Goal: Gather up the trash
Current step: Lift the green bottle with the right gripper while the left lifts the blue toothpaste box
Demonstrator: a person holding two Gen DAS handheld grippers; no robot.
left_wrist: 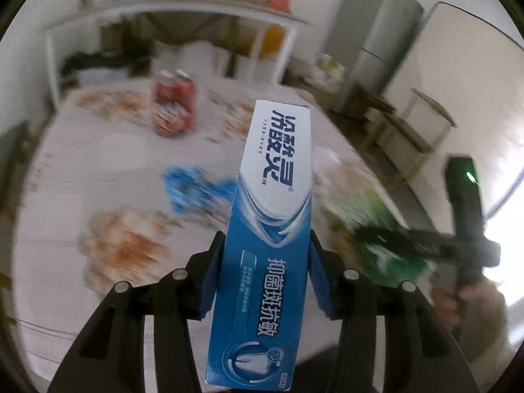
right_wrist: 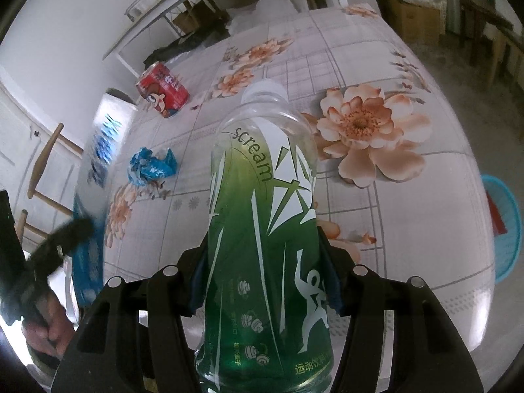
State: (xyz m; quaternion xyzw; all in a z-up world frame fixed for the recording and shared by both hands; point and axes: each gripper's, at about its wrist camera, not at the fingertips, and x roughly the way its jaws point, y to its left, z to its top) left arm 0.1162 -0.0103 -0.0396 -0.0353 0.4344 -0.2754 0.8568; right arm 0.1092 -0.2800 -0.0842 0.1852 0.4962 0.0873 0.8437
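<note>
My left gripper (left_wrist: 266, 245) is shut on a blue and white toothpaste box (left_wrist: 273, 196), held above the floral table (left_wrist: 82, 170). My right gripper (right_wrist: 263, 239) is shut on a green "scream" plastic bottle (right_wrist: 265, 229), also above the table. The right gripper (left_wrist: 386, 239) with its blurred green bottle (left_wrist: 366, 209) shows at the right of the left wrist view. The left gripper (right_wrist: 75, 229) and its blurred box (right_wrist: 98, 163) show at the left of the right wrist view. A red can (right_wrist: 162, 89) and a crumpled blue wrapper (right_wrist: 150, 167) lie on the table.
A blue basket (right_wrist: 507, 229) stands beyond the table's right edge. A white shelf unit (left_wrist: 170, 9) with jars is behind the table. A fridge (left_wrist: 370, 39) and wooden chairs (left_wrist: 422, 121) stand at the right. The can (left_wrist: 173, 104) and wrapper (left_wrist: 190, 190) show blurred.
</note>
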